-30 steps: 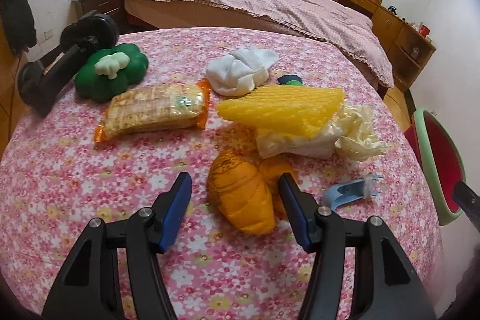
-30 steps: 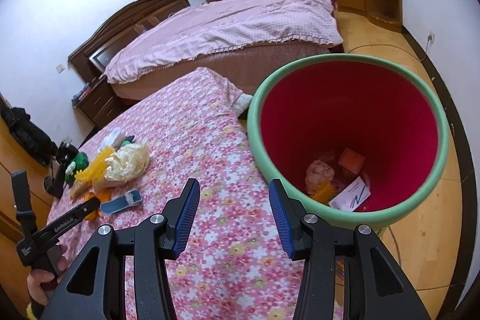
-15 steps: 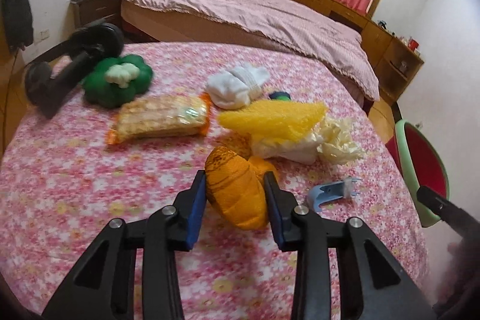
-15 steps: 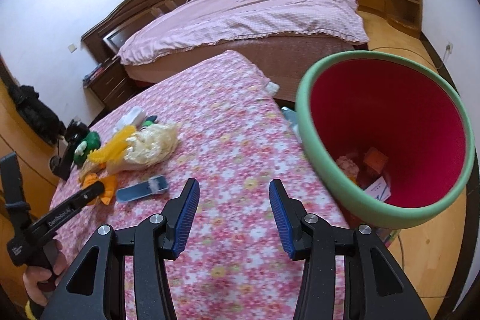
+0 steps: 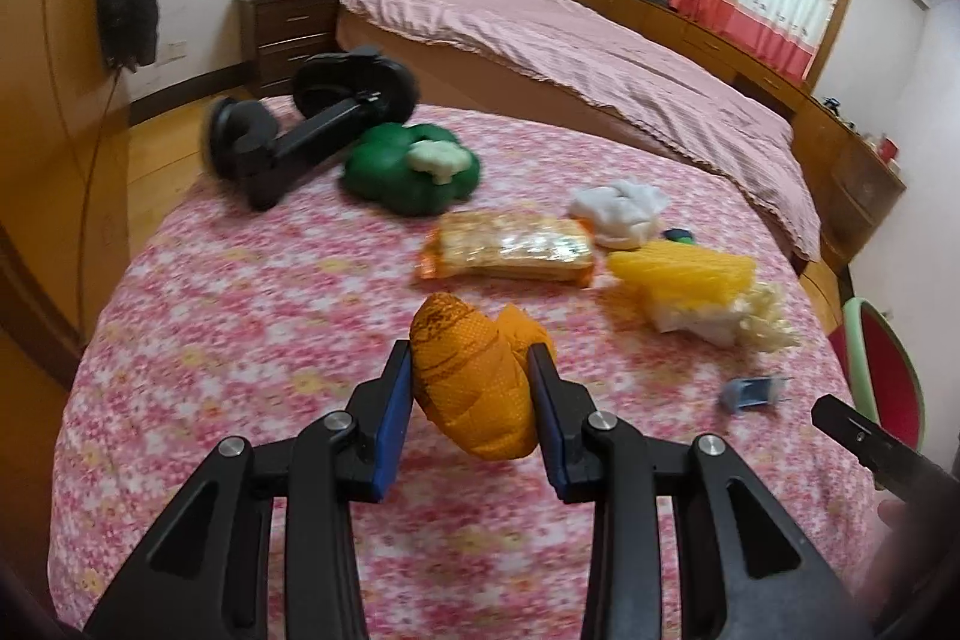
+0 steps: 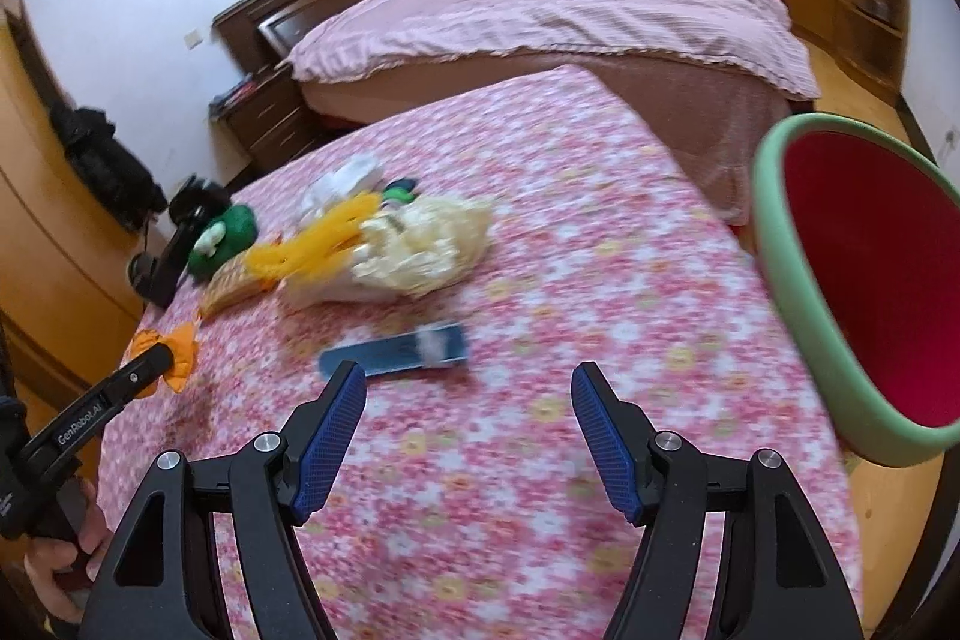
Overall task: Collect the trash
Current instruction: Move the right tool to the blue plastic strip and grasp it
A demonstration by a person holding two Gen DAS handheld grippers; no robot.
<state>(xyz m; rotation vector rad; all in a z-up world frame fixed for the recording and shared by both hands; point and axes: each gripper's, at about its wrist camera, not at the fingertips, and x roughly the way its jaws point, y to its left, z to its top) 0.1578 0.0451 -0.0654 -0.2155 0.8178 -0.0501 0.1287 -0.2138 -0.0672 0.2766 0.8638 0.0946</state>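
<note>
The blue fingers [image 5: 393,421] of the left gripper [image 5: 471,400] squeeze the orange bag [image 5: 474,382] from both sides. The bag fills the gap between them. It sticks out past the tips, and its long side runs away from the fingers, toward the cracker pack [image 5: 510,253].

The right gripper [image 6: 468,427] has nothing in it. Its jaws stand wide, and they have just been opening more. No thing is between them, only the flowered cloth [image 6: 540,280].

Just past the right fingertips lies the blue flat thing [image 6: 396,351]. It lies sideways, so its long side runs across the gap, from one finger to the other. That looks like the next piece of trash to pick up. The right hand is the nearer one, and the left is busy. The jaws may have to turn to pinch its thin side.

Beyond the blue flat thing sit the yellow net [image 6: 318,238] and the crumpled cream bag [image 6: 420,244], touching each other.

The red bin [image 6: 864,280] stands to the right of the blue flat thing, off the edge of the cloth. The orange bag probably goes there.
</note>
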